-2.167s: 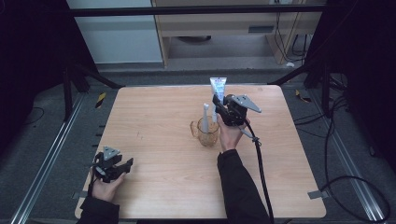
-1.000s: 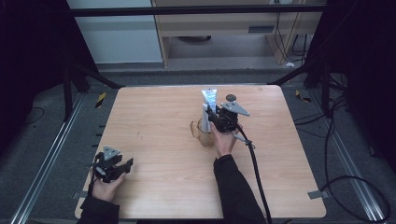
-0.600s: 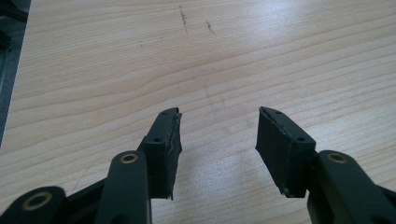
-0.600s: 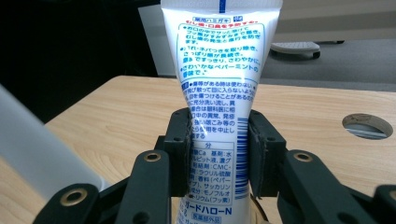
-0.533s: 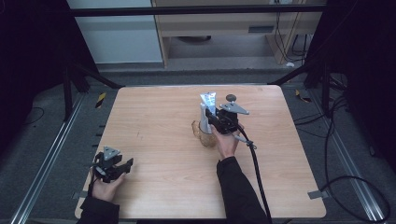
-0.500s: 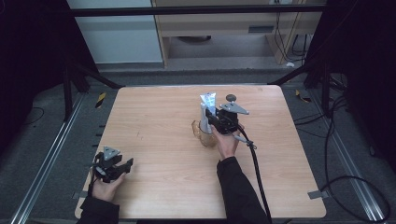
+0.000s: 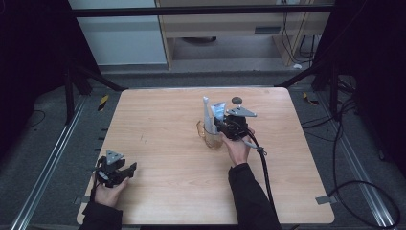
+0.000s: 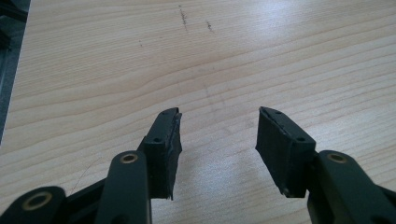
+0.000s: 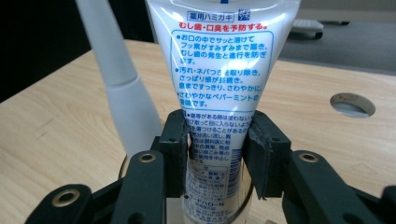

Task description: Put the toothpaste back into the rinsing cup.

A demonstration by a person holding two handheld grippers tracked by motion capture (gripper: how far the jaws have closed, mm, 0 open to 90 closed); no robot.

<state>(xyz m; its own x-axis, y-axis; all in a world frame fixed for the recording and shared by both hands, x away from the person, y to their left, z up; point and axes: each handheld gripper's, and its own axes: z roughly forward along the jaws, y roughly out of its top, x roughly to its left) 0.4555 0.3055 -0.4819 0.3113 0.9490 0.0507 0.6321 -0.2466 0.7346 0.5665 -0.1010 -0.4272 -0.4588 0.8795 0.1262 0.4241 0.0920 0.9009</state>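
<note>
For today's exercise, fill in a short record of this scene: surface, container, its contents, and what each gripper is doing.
surface: wooden table
container: clear cup, mid-table
contents: white toothbrush handle upright; toothpaste tube lowered into it
right gripper: jaws shut on the toothpaste tube, above the cup
left gripper: jaws open, holding nothing, over bare wood at the near left corner
</note>
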